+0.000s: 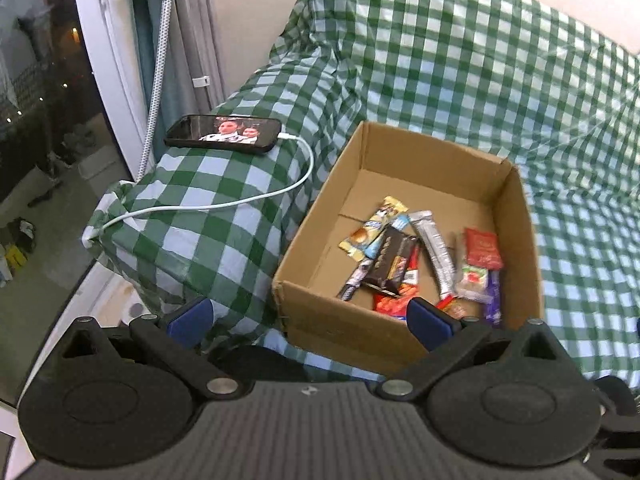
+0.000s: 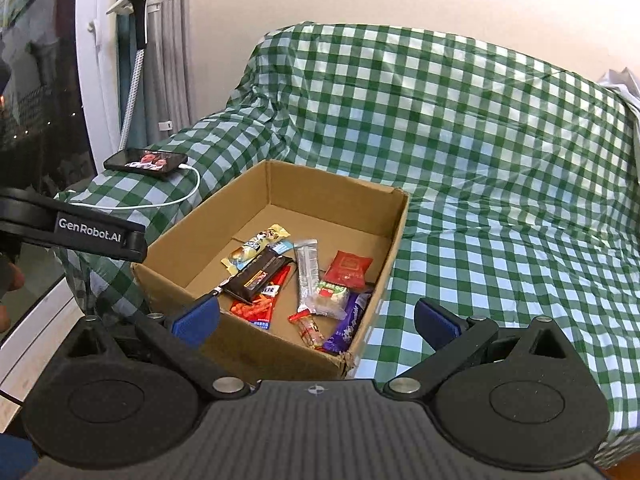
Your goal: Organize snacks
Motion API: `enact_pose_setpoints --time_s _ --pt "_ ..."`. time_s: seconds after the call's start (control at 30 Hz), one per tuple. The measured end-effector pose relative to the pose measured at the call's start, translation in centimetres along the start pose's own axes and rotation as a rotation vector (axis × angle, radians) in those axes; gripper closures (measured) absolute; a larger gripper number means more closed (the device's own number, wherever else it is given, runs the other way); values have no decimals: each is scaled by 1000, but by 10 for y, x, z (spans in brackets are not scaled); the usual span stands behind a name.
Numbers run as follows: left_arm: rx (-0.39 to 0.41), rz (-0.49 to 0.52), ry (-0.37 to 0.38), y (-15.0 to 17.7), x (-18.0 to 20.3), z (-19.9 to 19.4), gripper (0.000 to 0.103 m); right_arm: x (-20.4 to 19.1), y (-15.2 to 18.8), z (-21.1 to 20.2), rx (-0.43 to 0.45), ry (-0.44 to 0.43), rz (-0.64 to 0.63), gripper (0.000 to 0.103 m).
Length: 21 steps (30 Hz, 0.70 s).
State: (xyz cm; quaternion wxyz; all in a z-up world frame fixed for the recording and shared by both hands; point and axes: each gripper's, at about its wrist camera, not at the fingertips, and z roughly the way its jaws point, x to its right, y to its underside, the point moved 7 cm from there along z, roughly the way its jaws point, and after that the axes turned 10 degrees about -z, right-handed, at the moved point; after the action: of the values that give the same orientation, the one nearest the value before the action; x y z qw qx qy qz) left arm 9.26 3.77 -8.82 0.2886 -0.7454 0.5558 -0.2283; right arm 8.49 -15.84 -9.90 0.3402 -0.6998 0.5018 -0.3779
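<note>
Snacks (image 2: 304, 284) fill the cardboard box (image 2: 276, 350) at centre frame; the left gripper (image 1: 310, 318) and right gripper (image 2: 316, 320) both hover spread, empty.

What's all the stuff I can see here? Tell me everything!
cardboard box: one, brown, open, on the checked cloth
snack packets: about ten, mixed colours, piled inside the box
red packet: one, red, in the box near its right wall
purple wrapper: one, purple, in the box's near right corner
dark chocolate bar: one, brown-black, on top of other snacks
phone: one, black, screen lit, on the covered armrest
charging cable: one, white, plugged into the phone
checked cloth: one, green and white, covering the sofa
left gripper: open, blue pads, empty
right gripper: open, blue pads, empty
</note>
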Motion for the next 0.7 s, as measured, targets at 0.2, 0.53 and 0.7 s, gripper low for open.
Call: enact_pose_setpoints --time_s 0.2,0.53,0.7 --pt "-4 50 2 4 5 6 0 -2 -3 8 -11 -5 -3 0" --pt "-14 46 -2 5 7 6 0 0 -1 9 -3 -10 5 1" --pt "-11 45 -10 6 6 4 0 1 -2 6 9 -11 2 0"
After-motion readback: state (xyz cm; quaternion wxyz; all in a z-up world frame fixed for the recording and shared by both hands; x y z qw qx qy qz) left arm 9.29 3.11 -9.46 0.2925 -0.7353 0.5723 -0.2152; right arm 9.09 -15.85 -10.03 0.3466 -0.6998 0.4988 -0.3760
